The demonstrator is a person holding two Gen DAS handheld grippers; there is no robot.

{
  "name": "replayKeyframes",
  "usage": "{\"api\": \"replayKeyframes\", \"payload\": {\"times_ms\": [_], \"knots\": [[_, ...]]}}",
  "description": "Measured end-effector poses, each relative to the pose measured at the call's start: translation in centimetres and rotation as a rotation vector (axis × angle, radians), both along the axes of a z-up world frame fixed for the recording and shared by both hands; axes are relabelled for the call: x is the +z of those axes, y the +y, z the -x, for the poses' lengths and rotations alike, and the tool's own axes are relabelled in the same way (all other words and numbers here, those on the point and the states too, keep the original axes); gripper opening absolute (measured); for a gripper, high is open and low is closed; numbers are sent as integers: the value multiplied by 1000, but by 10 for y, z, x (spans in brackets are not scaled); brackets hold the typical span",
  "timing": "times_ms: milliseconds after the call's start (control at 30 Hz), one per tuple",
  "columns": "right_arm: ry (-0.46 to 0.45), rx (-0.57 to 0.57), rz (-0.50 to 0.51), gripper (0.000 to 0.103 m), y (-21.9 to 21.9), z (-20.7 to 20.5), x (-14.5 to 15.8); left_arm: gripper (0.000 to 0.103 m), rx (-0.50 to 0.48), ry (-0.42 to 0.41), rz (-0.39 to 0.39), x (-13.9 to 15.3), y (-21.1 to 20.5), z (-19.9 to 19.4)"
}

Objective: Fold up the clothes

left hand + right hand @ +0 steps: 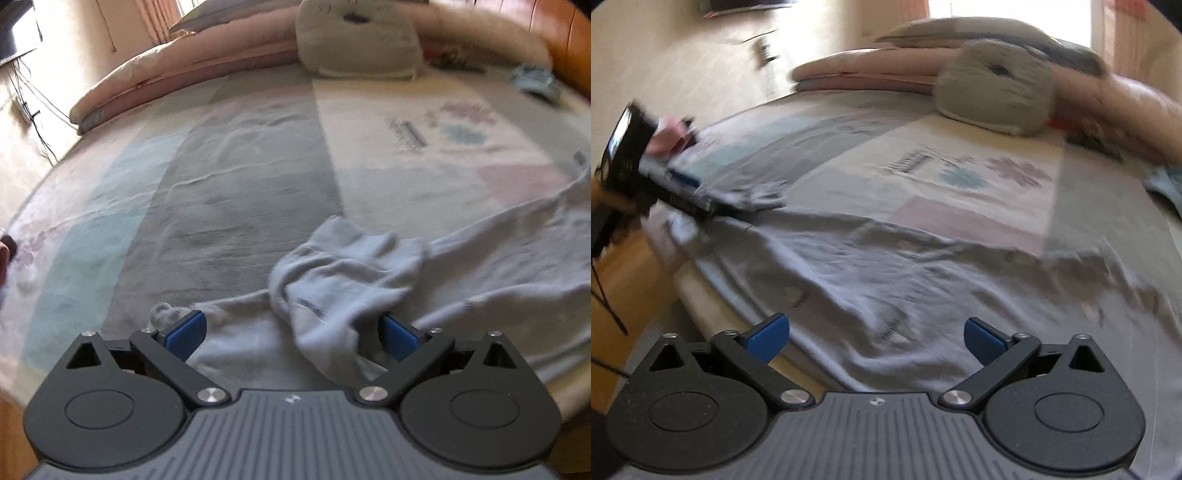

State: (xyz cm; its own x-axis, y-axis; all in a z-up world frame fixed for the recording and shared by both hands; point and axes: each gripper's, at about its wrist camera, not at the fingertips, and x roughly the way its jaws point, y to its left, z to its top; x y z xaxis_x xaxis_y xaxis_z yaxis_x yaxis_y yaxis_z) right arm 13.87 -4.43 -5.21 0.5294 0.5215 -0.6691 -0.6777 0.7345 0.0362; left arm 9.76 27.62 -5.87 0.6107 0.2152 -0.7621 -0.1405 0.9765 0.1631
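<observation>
While motion blur smears the pale grey cotton shirt [369,280], its bunched sleeve sits between the left gripper [291,330] fingers, spread wide; the right gripper [877,338] gapes empty.

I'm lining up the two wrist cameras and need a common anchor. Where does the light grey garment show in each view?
Left wrist view: the light grey garment fills the lower right, a bunched part lying between the open fingers of the left claw.
Right wrist view: it spreads across the lower middle, ahead of the right claw.
Shared landmark: the round grey cushion at the bed's far end.
</observation>
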Motion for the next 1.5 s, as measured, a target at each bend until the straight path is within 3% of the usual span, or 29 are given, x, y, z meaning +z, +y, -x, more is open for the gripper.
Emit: {"api": "replayKeyframes", "payload": {"times_ms": [33, 100, 267, 433, 500, 767, 867, 900, 1067, 1133, 1333, 1500], "knots": [[-15, 36, 25, 83, 8, 2, -1, 99, -5, -9, 25, 3, -3, 6], [-40, 110, 82, 62, 25, 5, -4, 99, -21, -21, 57, 7, -9, 16], [-100, 292, 181, 34, 64, 19, -15, 99, -46, -18, 84, 4, -22, 28], [-158, 368, 273, 23, 83, 26, -27, 99, -49, -12, 122, -1, -23, 31], [-172, 382, 293, 6, 86, 27, -28, 99, -46, -10, 135, -3, -21, 30], [-117, 437, 279, 3, 78, 35, -16, 99, -49, -9, 174, -9, -17, 30], [-92, 443, 292, 4, 78, 33, -19, 99, -38, -8, 193, -14, -15, 27], [-96, 437, 289, 8, 78, 33, -19, 99, -35, -7, 196, -16, -15, 26], [-116, 447, 235, 10, 82, 39, -8, 99, 33, 15, 153, -27, -5, 20], [-126, 448, 229, 10, 85, 40, -6, 99, 87, 45, 91, -33, -2, 21], [-126, 433, 217, 14, 86, 36, -7, 100, 145, 62, 157, -33, 19, 41], [-148, 469, 199, 14, 104, 33, -6, 98, 96, -3, 180, -13, 16, 48]]}}
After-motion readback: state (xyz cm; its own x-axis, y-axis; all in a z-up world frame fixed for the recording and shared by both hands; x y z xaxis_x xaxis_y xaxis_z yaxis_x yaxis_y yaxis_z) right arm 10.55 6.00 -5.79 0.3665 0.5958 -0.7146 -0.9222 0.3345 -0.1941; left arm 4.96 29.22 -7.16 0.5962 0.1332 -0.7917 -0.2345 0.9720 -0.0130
